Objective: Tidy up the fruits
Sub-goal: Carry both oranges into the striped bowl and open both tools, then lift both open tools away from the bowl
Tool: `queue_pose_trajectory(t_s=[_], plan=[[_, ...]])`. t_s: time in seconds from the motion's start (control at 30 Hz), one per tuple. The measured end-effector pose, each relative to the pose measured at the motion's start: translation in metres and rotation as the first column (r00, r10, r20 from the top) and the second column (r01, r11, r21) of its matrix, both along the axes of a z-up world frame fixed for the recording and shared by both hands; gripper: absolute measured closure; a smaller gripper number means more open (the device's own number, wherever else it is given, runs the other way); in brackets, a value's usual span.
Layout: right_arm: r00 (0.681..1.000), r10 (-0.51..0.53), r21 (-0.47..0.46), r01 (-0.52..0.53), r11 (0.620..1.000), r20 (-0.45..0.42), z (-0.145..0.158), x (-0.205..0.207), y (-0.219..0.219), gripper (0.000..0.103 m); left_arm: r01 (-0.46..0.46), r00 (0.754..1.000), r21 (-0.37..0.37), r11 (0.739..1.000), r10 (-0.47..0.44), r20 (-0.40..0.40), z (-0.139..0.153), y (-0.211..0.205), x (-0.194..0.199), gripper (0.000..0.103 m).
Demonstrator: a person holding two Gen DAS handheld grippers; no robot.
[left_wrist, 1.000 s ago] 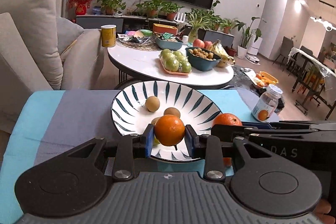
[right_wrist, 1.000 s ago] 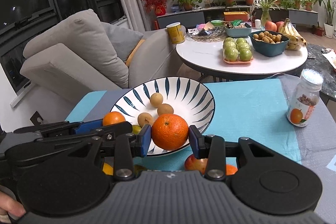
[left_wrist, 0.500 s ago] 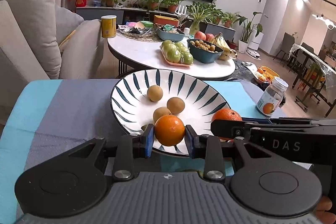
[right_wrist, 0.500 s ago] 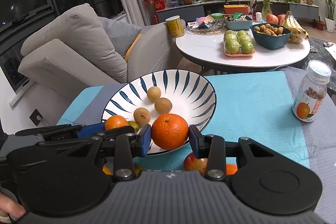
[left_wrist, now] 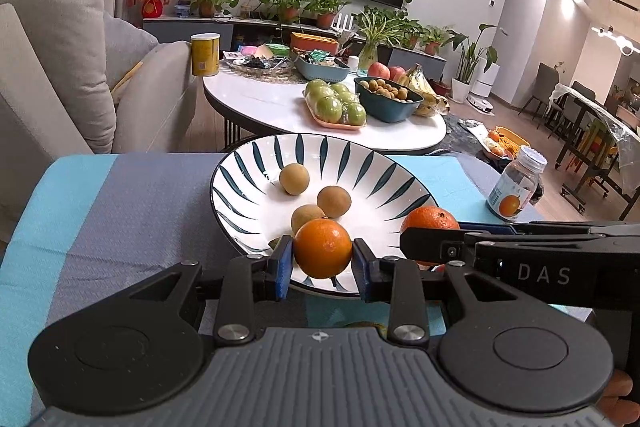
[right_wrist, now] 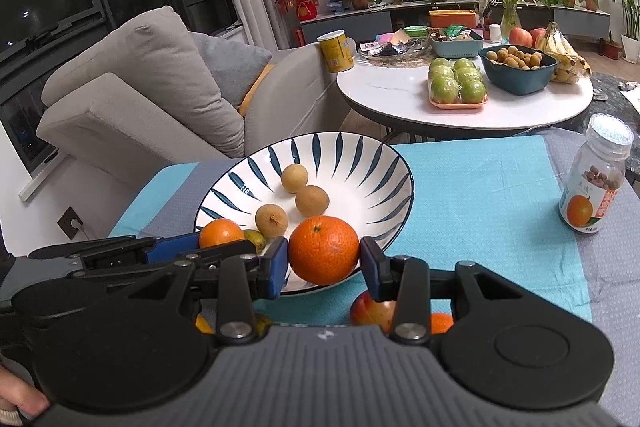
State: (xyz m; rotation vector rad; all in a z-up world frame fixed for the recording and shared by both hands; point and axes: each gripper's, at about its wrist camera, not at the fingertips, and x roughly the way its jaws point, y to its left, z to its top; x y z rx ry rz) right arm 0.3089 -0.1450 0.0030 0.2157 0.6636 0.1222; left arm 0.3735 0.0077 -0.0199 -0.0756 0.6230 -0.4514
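A white bowl with dark blue leaf stripes (left_wrist: 256, 163) (right_wrist: 384, 163) sits on a blue and grey cloth. It holds three brown longans (left_wrist: 294, 179) (right_wrist: 312, 201). My left gripper (left_wrist: 322, 255) is shut on a small orange (left_wrist: 323, 247) over the bowl's near rim. My right gripper (right_wrist: 324, 259) is shut on a bigger orange (right_wrist: 324, 249), also at the near rim. Each view shows the other gripper beside it: the right gripper (left_wrist: 430, 239) with its orange (left_wrist: 430, 221), the left gripper (right_wrist: 218, 245) with its orange (right_wrist: 221, 233). A small yellow-green fruit (right_wrist: 256, 239) peeks out beside it.
A clear bottle with an orange label (left_wrist: 516, 187) (right_wrist: 596, 183) stands on the cloth at the right. A red apple (right_wrist: 370, 311) and another orange (right_wrist: 440, 321) lie under my right gripper. Behind stands a round white table (right_wrist: 400, 99) with fruit, and a grey sofa (right_wrist: 140, 87) at the left.
The left gripper has shifted slightly with its orange, so more of the bowl's inside shows. Both grips are unchanged, and the right gripper has hardly moved.
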Motion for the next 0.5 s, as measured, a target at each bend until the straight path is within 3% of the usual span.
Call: queue_pose_trajectory(t_s=[0.4, 0.5], plan=[[1.000, -0.018, -0.023, 0.017, 1.000, -0.008, -0.002, 0.000, 0.000, 0.017, 0.012, 1.000, -0.025, 1.000, -0.012, 0.000, -0.002, 0.002, -0.001, 0.074], [0.998, -0.027, 0.044, 0.029, 0.999, -0.050, -0.011, 0.006, -0.008, 0.017, 0.018, 1.000, -0.026, 1.000, -0.018, 0.000, -0.001, 0.002, -0.001, 0.073]])
